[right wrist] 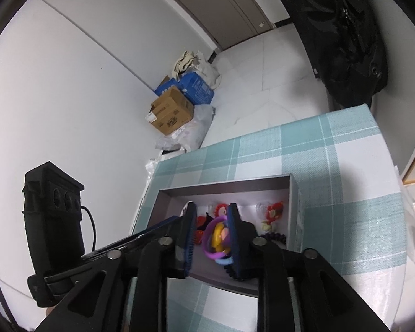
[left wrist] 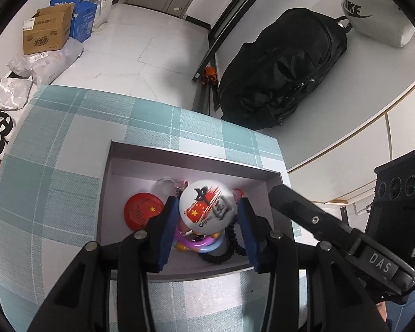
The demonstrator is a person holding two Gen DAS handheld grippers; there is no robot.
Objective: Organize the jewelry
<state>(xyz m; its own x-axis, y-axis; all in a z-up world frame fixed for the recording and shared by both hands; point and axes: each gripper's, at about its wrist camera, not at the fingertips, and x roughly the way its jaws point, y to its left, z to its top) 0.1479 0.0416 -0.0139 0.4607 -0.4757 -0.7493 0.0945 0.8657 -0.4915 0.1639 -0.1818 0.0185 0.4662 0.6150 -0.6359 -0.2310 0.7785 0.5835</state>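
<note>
1. Our left gripper (left wrist: 207,221) holds the round white badge with a red flag print (left wrist: 206,207) between its blue pads, above the shallow grey box (left wrist: 196,158).
2. Our right gripper (right wrist: 211,238) stands narrow and apart around the purple plastic ring (right wrist: 211,239), not pressing it.
3. We judge that the smooth badge can slip and fall onto the red round badge (left wrist: 141,211).
4. The two grippers are close; a collision can push the box on the green checked tablecloth (left wrist: 55,166).
</note>
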